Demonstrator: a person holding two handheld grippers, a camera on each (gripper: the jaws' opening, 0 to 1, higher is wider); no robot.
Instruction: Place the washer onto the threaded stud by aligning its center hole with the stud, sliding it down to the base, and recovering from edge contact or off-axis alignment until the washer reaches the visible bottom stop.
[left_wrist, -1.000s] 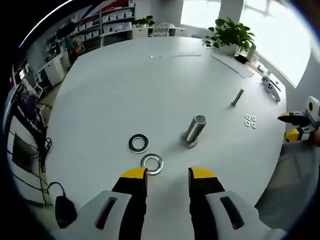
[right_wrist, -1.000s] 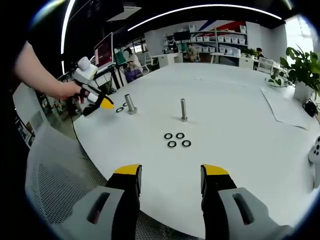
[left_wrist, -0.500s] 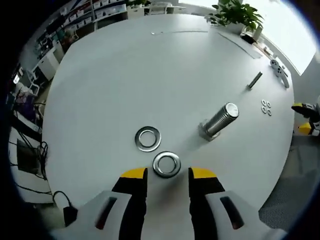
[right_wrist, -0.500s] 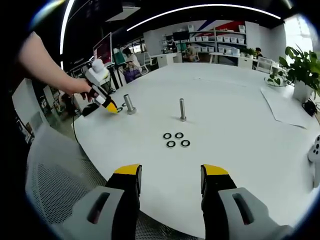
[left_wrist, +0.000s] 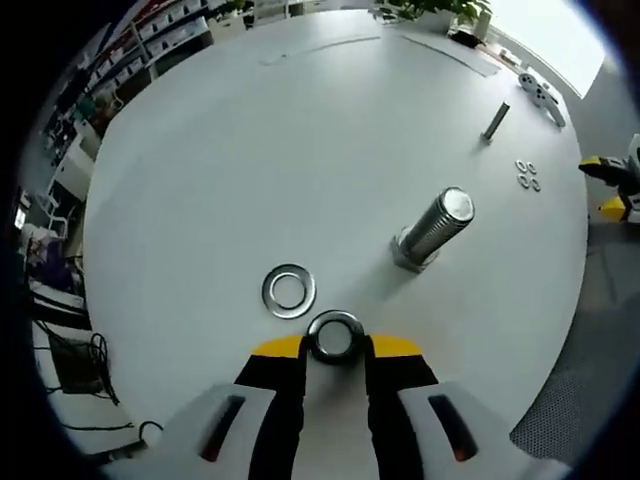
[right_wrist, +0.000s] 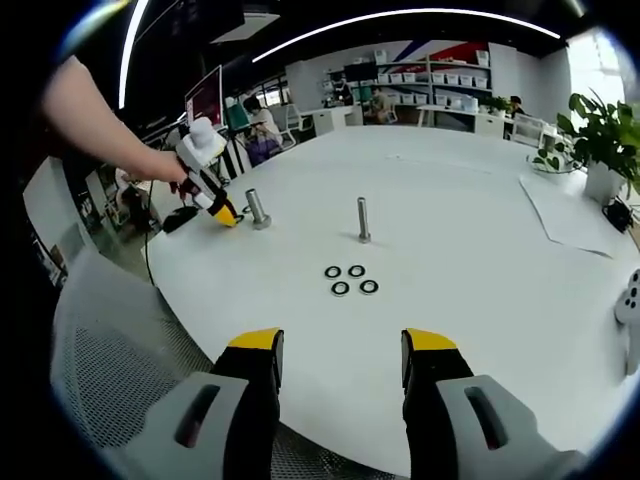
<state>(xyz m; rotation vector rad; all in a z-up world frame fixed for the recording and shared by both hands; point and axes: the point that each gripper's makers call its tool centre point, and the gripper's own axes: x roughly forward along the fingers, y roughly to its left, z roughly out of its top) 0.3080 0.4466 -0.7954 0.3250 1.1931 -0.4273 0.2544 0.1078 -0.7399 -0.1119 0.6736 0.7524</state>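
While a flat steel washer (left_wrist: 288, 291) lies loose on the white round table (left_wrist: 250, 150) | left gripper (left_wrist: 336, 345) pinches second steel washer (left_wrist: 335, 336) | thick threaded steel stud (left_wrist: 431, 229) stands near | right gripper (right_wrist: 341, 347) spread, holding nothing

Clearance, white table (left_wrist: 250, 150)
Upper left bare and passable; thick stud (left_wrist: 432, 230) right of centre, spare washer (left_wrist: 289, 291) lower centre obstruct.
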